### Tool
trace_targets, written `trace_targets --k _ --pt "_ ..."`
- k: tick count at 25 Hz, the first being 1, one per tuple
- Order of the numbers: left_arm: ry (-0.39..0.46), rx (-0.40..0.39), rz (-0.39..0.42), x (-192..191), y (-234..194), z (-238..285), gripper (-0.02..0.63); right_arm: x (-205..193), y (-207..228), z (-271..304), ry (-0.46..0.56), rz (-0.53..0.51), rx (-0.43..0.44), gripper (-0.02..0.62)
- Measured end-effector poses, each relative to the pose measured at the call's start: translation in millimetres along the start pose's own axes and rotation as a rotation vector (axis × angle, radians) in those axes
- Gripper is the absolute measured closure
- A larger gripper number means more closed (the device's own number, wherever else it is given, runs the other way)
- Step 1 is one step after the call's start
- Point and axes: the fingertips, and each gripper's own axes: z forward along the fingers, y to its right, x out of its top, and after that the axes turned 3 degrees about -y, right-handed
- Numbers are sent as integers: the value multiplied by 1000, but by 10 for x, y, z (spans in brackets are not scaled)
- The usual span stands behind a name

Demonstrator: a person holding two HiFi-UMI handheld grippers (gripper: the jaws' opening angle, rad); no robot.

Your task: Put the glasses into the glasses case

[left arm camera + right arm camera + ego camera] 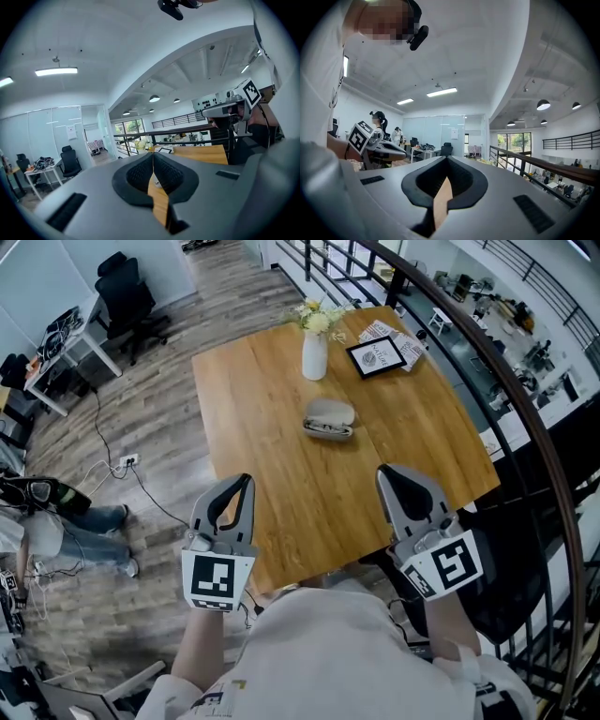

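Observation:
A grey glasses case lies near the middle of the wooden table. Its lid is almost down and a dark sliver shows along its front edge; I cannot tell whether the glasses are inside. My left gripper hovers at the table's near edge, left of the case and well short of it, shut and empty. My right gripper is level with it on the right, also shut with nothing between its fingers. In the left gripper view the jaws meet at the tip; in the right gripper view the right gripper looks the same.
A white vase with flowers stands at the far side of the table, with a black-framed card and papers beside it. A dark railing curves along the right. Office chairs and cables are on the floor at left.

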Motion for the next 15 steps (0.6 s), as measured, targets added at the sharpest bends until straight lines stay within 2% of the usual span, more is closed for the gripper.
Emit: trace_targets --k 8,15 --pt "16 7 -2 53 67 -40 588 21 -6 -97 -11 -32 3 569" --pt "31 0 -6 140 105 -5 588 30 43 -169 0 8 -13 569"
